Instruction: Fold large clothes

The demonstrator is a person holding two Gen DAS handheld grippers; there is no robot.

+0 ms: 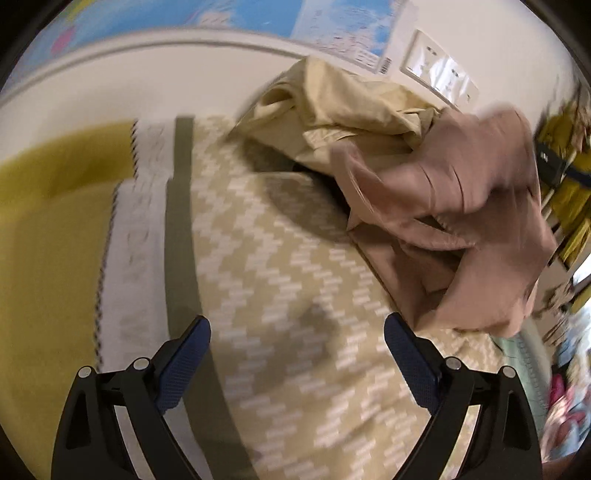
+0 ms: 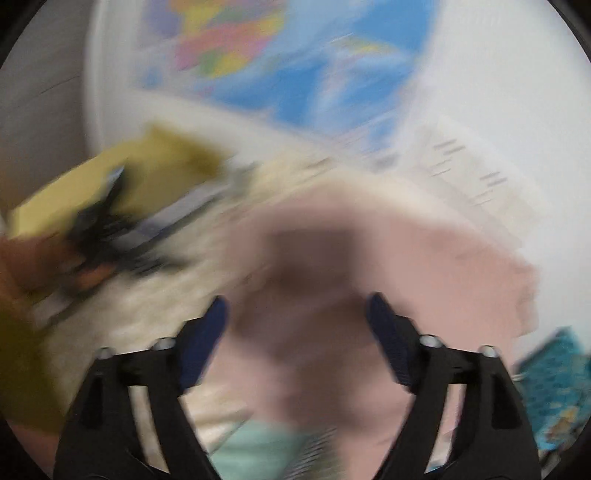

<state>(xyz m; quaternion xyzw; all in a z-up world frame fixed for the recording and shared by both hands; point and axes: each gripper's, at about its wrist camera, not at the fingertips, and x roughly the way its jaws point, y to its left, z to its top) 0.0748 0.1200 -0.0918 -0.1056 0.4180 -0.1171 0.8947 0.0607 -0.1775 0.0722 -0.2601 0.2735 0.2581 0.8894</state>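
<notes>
A crumpled dusty-pink garment [image 1: 461, 221] lies on the patterned beige bed cover [image 1: 280, 280], at the right. A pale yellow garment [image 1: 343, 107] is heaped behind it against the wall. My left gripper [image 1: 297, 332] is open and empty above the cover, left of the pink garment. In the blurred right wrist view the pink garment [image 2: 388, 258] fills the middle. My right gripper [image 2: 295, 314] is open just above it, holding nothing. The left gripper [image 2: 99, 229] shows there as a dark blur at the left.
A yellow pillow or sheet [image 1: 48, 229] lies at the left of the bed. A world map [image 1: 221, 18] hangs on the white wall behind. A mint-green cloth [image 2: 258, 446] and a teal patterned item [image 2: 554, 376] lie at the bed's near edge. Yellow clutter [image 1: 569, 177] stands at the far right.
</notes>
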